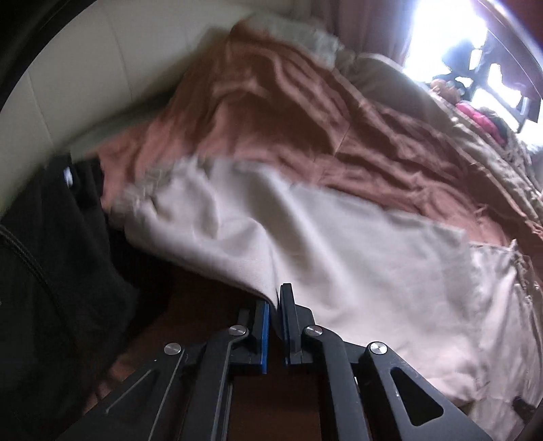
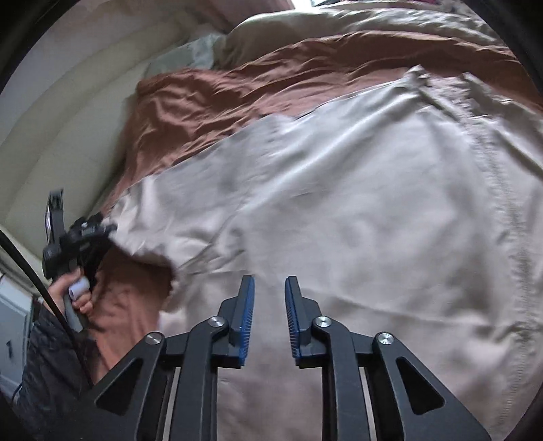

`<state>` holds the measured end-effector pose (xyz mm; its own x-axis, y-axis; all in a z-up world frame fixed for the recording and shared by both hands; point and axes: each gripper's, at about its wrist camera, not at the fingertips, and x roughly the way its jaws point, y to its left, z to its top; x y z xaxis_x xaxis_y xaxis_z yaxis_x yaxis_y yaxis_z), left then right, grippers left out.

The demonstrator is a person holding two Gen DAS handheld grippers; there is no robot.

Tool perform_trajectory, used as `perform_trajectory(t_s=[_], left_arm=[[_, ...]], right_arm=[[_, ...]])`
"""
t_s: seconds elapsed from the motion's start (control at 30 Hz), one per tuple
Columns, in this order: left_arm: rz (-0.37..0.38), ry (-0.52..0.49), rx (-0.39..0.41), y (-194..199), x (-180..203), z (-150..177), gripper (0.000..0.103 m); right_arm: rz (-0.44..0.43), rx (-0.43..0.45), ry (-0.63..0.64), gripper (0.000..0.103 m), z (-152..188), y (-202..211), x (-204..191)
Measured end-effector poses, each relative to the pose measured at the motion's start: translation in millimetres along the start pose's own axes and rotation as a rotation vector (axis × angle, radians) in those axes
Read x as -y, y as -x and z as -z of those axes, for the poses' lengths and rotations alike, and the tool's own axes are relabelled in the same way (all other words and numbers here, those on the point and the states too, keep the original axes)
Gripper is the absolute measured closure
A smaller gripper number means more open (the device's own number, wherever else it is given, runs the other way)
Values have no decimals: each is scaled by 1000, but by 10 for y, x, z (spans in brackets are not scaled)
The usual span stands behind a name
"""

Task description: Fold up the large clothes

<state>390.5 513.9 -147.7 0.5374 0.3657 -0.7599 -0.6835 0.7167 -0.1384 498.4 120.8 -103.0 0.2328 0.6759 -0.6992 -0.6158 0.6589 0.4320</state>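
A large cream garment (image 1: 339, 244) lies spread over a bed with a rust-brown cover (image 1: 271, 112). My left gripper (image 1: 275, 305) is shut on the garment's near edge and lifts it slightly. In the right wrist view the same garment (image 2: 356, 203) fills the middle, with a stitched seam running down its right side. My right gripper (image 2: 269, 291) is open and empty, hovering just above the cloth. The left gripper (image 2: 85, 234) shows at the far left of that view, holding the garment's corner.
A cream wall (image 1: 85, 68) runs along the bed's far left side. Beige bedding and pillows (image 1: 390, 81) lie at the head, near a bright window (image 1: 441, 27). A dark garment (image 1: 51, 237) hangs at the left. A beige duvet (image 2: 339, 30) lies beyond the brown cover.
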Motion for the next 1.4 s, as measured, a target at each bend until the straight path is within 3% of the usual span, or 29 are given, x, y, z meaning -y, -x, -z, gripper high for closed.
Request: perform_trajectory(t_s=[0.2, 0.4, 0.5, 0.63, 0.73, 0.9, 1.17, 1.2, 1.27, 1.3, 1.33, 1.4], left_arm=[[84, -68, 89, 520, 241, -230, 100], [173, -155, 152, 998, 632, -372, 100], [267, -176, 158, 1195, 822, -400, 100], [350, -212, 162, 1373, 1107, -379, 100], [396, -237, 161, 1474, 1293, -345, 100], [478, -298, 171, 1670, 1632, -247, 100], [568, -430, 140, 1832, 2281, 1, 100], [579, -444, 132, 1836, 2354, 42, 100], [598, -489, 101, 1813, 2591, 166, 100], [600, -513, 85, 1788, 2706, 231, 100], [599, -530, 72, 1761, 2793, 276, 100], [600, -562, 26, 1657, 2993, 409, 100]], right_arm=[[-160, -59, -65, 96, -55, -495, -160], [-249, -123, -186, 96, -76, -1048, -104], [-302, -160, -231, 96, -53, -1283, -91], [-265, -203, -217, 96, -98, -1463, -76], [-180, -185, -173, 96, -141, -1282, -56], [-134, -100, -160, 96, -161, -711, 99], [-45, 51, -261, 95, 72, 212, 574], [-42, 77, -289, 89, 115, 284, 666], [-57, 123, -354, 64, 198, 379, 865], [-55, 148, -381, 41, 230, 401, 975], [-32, 164, -394, 35, 236, 410, 1062], [11, 176, -415, 35, 210, 442, 1135]])
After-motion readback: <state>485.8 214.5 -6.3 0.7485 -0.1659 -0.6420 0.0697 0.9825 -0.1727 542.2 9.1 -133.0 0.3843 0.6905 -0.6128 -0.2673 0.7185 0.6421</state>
